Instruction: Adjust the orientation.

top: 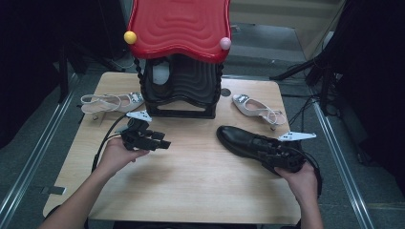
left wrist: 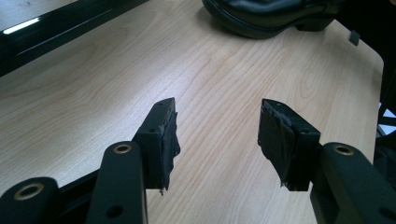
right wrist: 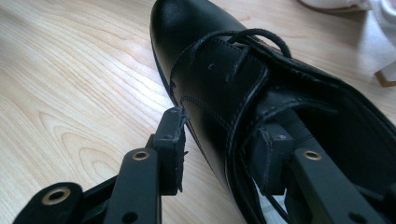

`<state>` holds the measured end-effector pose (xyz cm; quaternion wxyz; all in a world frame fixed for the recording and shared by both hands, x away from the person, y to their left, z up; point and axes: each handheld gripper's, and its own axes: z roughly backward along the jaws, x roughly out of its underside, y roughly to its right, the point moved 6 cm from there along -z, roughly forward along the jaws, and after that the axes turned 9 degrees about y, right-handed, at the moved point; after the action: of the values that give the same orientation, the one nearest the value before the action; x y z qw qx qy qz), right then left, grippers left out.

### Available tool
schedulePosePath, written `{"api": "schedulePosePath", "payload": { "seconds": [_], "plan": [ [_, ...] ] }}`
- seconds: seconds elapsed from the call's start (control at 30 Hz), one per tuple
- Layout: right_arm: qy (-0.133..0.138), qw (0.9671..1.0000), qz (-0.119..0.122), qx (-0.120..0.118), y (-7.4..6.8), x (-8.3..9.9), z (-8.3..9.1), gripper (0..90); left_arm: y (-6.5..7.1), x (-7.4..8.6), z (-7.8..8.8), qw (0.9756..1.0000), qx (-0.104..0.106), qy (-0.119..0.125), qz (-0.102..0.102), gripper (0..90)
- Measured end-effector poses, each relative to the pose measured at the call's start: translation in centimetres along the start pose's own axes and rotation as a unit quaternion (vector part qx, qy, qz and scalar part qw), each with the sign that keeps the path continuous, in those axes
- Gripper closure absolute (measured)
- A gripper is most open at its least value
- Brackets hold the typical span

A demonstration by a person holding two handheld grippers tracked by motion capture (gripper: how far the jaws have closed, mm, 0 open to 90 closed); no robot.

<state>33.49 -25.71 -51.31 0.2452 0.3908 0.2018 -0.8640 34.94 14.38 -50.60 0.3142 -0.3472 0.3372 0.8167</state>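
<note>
the right gripper [right wrist: 219,154] sits at the near right of the table [top: 191,191], its jaws straddling the side wall of the black leather shoe [right wrist: 224,74]: one jaw outside the upper, the other down inside the opening. the outer pad lies against the leather, though whether both pads press yet i cannot tell, so i read it as jaws not yet clamped on the shoe. the shoe lies flat on its sole at the right side of the table, toe pointing away toward the middle, laces [right wrist: 247,42] loosely tied.

judging by its look, the shoe is moderately heavy and toe-heavy, with a stiff sole and a smooth, polished upper that could slip between pads. the collar wall by the eyelets seems the sound place to pinch, since it is thin, firm and gives two faces; the laces would only stretch.

the left gripper [left wrist: 217,135] hovers over bare wood at the near left, jaws spread apart with nothing between them.

farther off, a pale sandal [top: 112,101] lies left of the black stand with a red top [top: 179,57], and its mate [top: 258,109] lies to the right.
</note>
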Motion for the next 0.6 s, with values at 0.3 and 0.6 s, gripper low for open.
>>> {"api": "schedulePosePath", "payload": {
  "seconds": [0.3,0.6],
  "plan": [
    [-0.013,0.9997,-0.002,-0.021,0.1,-0.4,-1.4,66.2,-0.2,0.2,0.1,1.0000,-0.003,0.001,0.005,47.6],
    [-0.017,0.9964,-0.048,-0.068,0.1,-0.7,-1.3,82.1,-0.4,0.3,0.5,0.9999,-0.007,0.005,0.010,47.1]
  ]
}}
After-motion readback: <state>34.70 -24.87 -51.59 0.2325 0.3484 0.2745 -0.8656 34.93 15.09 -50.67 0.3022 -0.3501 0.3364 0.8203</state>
